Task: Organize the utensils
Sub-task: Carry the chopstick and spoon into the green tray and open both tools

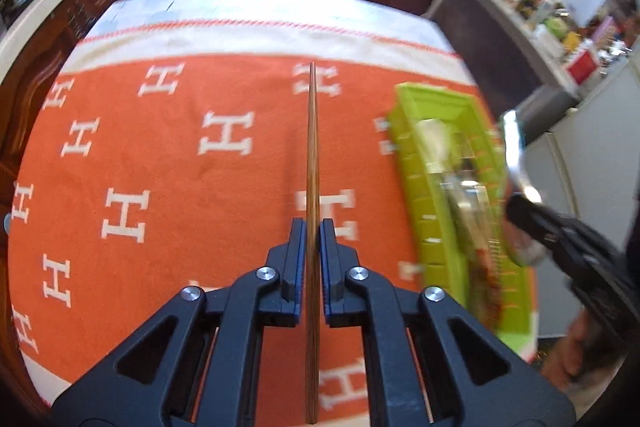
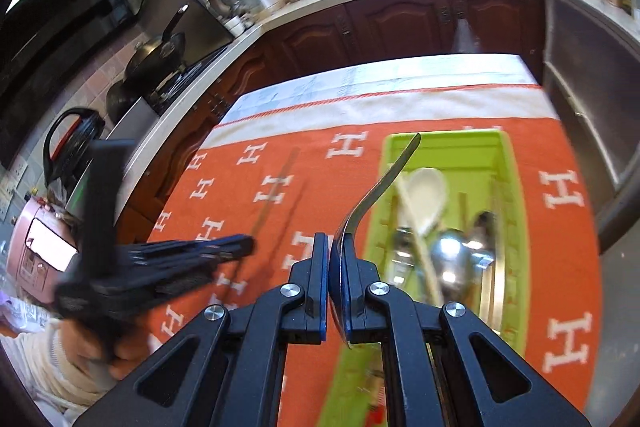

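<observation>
Both grippers carry a utensil. On my left gripper (image 1: 313, 227) the jaws are clamped on a wooden chopstick (image 1: 312, 155), whose long axis runs straight ahead out past the fingertips, above the orange cloth (image 1: 168, 131). My right gripper (image 2: 331, 247) is pinched shut on the bowl of a metal spoon (image 2: 376, 187), handle pointing up and away. From the left tool, the green tray (image 1: 416, 187) lies off to the right, lengthwise roughly parallel to the chopstick. From the right tool it sits just ahead and slightly right, so I judge the right hand nearer and likelier to drop its piece 1st.
</observation>
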Tool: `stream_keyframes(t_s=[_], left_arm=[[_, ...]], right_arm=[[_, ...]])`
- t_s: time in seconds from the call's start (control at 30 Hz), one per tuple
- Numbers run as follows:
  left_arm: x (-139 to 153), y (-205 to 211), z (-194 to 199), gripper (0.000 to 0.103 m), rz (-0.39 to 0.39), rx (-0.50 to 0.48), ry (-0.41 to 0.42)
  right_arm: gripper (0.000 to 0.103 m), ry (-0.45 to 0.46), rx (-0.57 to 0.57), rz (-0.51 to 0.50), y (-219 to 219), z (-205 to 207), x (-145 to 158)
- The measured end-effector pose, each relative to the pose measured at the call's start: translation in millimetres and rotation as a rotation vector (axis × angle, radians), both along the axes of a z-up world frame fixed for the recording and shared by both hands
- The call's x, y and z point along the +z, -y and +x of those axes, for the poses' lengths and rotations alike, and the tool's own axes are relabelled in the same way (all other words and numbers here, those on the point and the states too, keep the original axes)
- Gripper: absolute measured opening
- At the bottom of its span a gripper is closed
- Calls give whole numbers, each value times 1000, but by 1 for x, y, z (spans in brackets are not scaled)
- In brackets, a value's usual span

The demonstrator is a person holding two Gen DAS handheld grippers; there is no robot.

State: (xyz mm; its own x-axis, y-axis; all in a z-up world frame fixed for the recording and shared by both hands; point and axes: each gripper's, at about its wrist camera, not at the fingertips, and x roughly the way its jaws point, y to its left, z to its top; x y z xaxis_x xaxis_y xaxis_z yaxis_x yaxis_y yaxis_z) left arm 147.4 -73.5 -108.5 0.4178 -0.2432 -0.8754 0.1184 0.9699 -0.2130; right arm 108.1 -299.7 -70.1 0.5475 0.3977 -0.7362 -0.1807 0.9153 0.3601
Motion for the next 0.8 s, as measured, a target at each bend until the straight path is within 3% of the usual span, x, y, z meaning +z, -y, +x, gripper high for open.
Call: stream_keyframes(t_s=[0.17, 0.43, 0.6, 0.8], left_arm=[[33, 34, -6, 4, -66, -83, 8], [24, 99, -7, 4, -117, -134, -72], [10, 125, -13, 4, -82, -161, -91], [2, 136, -27, 5, -3, -213, -69]], right_arm=[[5, -1, -46, -43, 39, -21, 4], [5, -71, -74, -75, 71, -33, -19], [8, -153, -75, -84, 81, -33, -42], [24, -147, -101, -73, 85, -34, -43]])
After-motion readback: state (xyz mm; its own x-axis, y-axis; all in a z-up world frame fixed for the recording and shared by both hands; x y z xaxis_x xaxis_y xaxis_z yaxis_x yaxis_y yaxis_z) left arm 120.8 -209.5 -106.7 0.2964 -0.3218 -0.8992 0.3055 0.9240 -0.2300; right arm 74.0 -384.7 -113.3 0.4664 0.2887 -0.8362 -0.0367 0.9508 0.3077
